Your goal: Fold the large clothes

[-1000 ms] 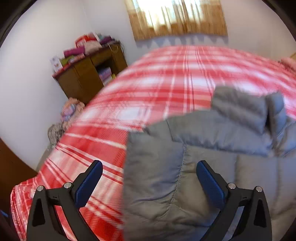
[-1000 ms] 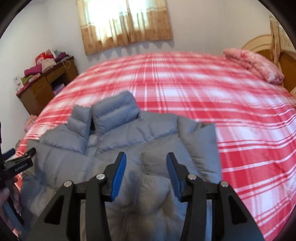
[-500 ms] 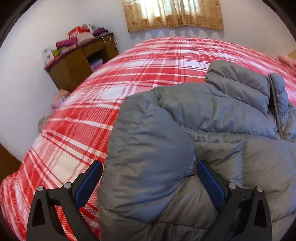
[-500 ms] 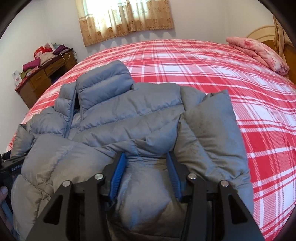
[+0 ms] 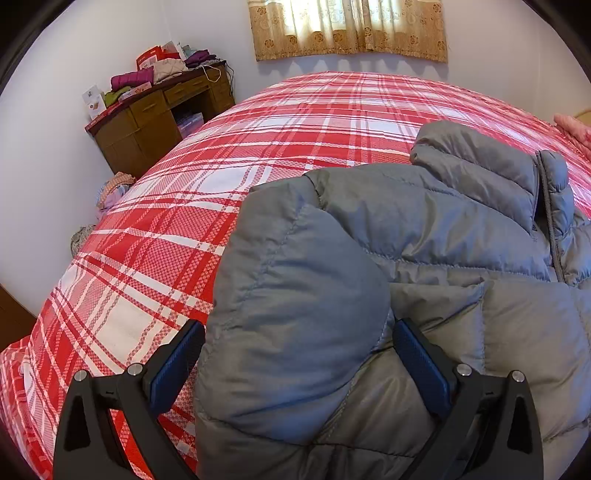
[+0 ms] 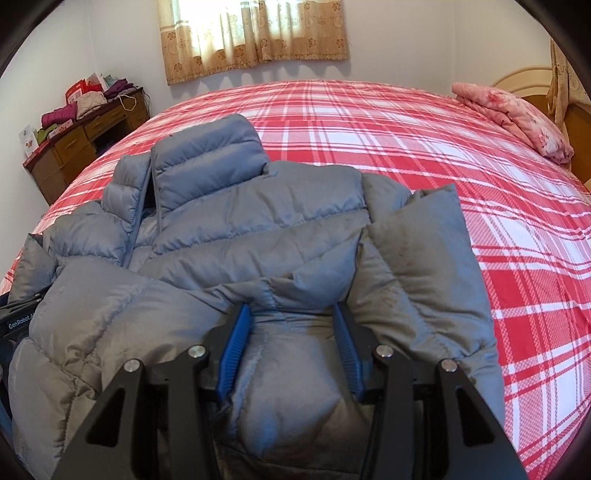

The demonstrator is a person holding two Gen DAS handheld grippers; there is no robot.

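A grey puffer jacket [image 5: 424, 229] lies on the red plaid bed [image 5: 295, 122], collar toward the far side, zip showing. My left gripper [image 5: 295, 325] is low over its left shoulder. The jaws stand wide, and a puffy fold of sleeve fills the gap between them. In the right wrist view the jacket [image 6: 258, 229] spreads across the near half of the bed [image 6: 406, 122]. My right gripper [image 6: 293, 308] is shut on a thick bulge of it, with a sleeve folded inward just right of the fingers.
A wooden desk [image 5: 155, 114] piled with clothes stands against the far left wall, with a heap of clothes [image 5: 110, 188] on the floor beside it. A pink folded quilt [image 6: 517, 118] lies by the headboard [image 6: 576, 122] on the right. A curtained window [image 6: 255, 33] is on the far wall.
Both grippers have sunk toward the jacket, which now looks much larger and nearer. Its fabric bulges up between both pairs of fingers. Neither pair of jaws changed its width.
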